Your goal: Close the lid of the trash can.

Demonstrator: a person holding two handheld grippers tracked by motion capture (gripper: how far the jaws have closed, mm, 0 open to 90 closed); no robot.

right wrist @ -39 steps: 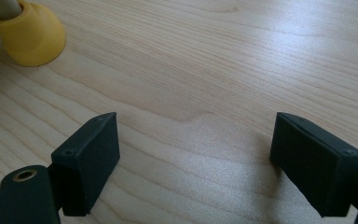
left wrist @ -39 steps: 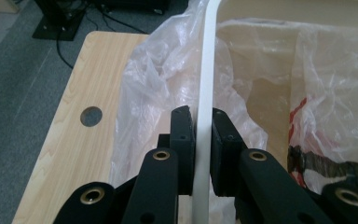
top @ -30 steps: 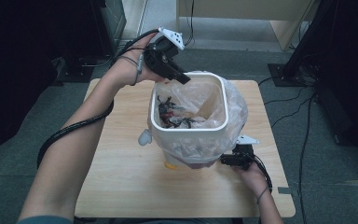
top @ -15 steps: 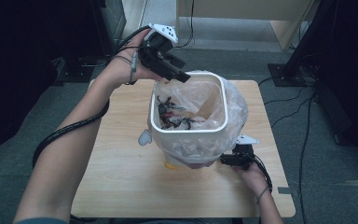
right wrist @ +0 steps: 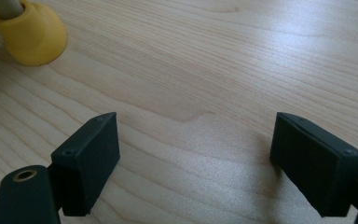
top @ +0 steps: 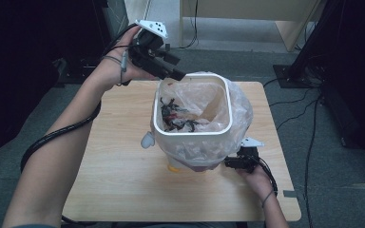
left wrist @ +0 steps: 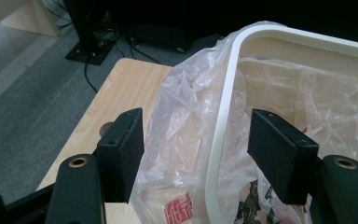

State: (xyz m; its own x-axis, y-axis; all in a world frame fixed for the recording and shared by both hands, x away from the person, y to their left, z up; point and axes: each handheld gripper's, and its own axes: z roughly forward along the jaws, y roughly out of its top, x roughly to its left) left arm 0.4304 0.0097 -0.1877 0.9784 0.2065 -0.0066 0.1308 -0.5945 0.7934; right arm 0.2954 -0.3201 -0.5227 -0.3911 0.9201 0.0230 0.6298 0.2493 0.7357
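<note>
Left gripper [top: 164, 66], jaws apart and empty, has lifted back toward upper left, off the bag-lined bin's [top: 191, 134] rim at frame centre. Likely just released rubbish [top: 176, 116]. Right gripper [top: 235, 163] rests spread on table [top: 114, 190], lower right.

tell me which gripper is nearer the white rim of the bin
Left. The left gripper hangs open just over the rim at its far corner; the right gripper sits low on the table beside the bin's base.
</note>
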